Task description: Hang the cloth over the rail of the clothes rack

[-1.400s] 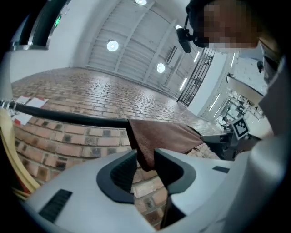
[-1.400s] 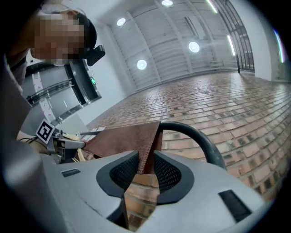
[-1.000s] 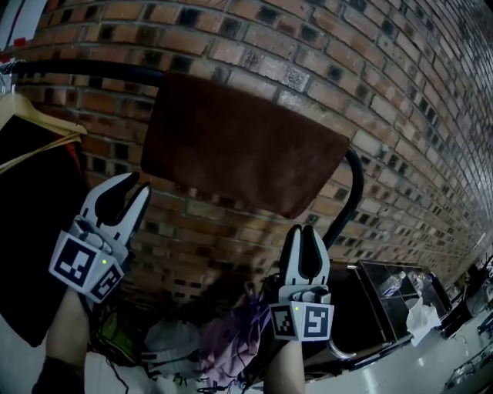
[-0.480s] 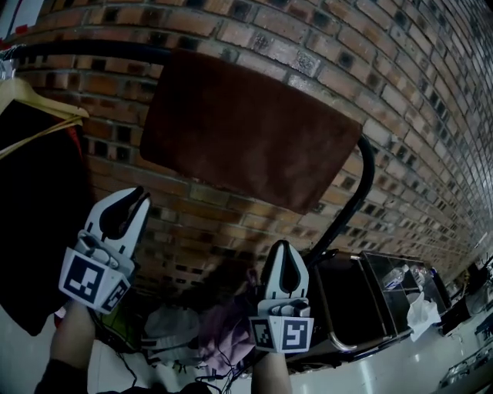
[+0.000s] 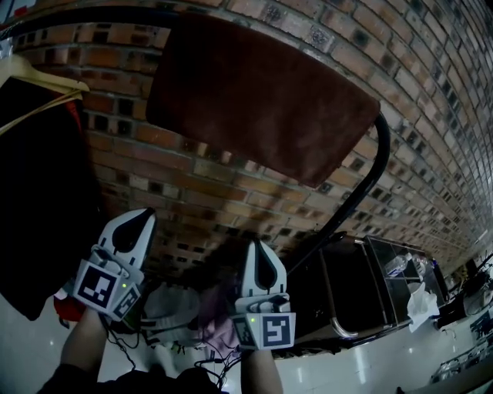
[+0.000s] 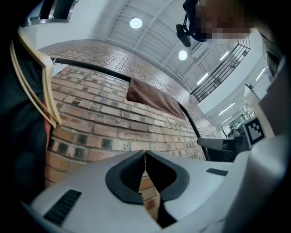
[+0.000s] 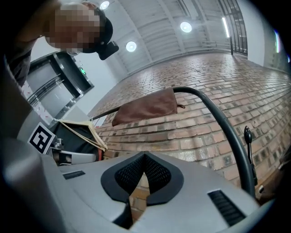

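A brown cloth (image 5: 258, 100) hangs draped over the black rail (image 5: 85, 17) of the clothes rack, in front of a brick wall. The same cloth (image 6: 152, 98) shows far off in the left gripper view, and the cloth (image 7: 145, 108) hangs on the rail (image 7: 213, 113) in the right gripper view. My left gripper (image 5: 140, 222) is low at the left, well below the cloth, shut with nothing between its jaws. My right gripper (image 5: 260, 254) is low at the centre, also shut and empty. Neither touches the cloth.
A black garment on a wooden hanger (image 5: 38, 77) hangs at the rack's left end. The rail bends down at the right as a black upright (image 5: 362, 185). A heap of clothes (image 5: 192, 315) lies below. A dark cart (image 5: 362, 292) stands at the right on the pale floor.
Both grippers have dropped lower and away from the cloth. The left gripper's jaws have closed from open to shut. The view has shifted so the cloth sits higher in frame.
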A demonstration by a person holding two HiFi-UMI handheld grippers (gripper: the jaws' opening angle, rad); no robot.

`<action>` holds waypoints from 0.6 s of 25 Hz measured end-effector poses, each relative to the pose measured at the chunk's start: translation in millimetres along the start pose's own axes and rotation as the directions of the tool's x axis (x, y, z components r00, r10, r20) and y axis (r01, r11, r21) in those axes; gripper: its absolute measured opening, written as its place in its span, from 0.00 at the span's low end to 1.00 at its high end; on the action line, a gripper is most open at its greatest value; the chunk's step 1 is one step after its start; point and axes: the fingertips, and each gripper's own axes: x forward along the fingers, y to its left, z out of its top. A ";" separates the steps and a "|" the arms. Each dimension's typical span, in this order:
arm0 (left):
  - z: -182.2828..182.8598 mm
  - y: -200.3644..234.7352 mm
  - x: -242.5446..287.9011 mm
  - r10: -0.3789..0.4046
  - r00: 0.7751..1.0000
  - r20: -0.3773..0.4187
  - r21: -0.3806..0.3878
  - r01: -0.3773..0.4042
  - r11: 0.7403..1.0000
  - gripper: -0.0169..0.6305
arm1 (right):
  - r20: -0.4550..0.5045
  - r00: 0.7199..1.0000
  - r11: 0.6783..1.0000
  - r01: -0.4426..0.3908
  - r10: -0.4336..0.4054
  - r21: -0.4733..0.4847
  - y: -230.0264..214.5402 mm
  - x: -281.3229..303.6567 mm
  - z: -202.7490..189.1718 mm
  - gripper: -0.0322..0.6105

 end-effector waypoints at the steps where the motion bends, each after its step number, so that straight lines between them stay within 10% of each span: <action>1: -3.8 -0.1 -1.1 -0.001 1.000 -0.005 -0.007 0.001 1.000 0.05 | -0.011 1.000 1.000 -0.005 0.005 -0.005 2.0 -0.4 -3.6 0.09; 15: -25.7 -23.3 -5.2 -0.037 0.998 -0.051 -0.009 0.037 0.999 0.05 | -0.125 0.992 0.999 -0.040 0.036 -0.031 13.5 -19.1 -32.9 0.08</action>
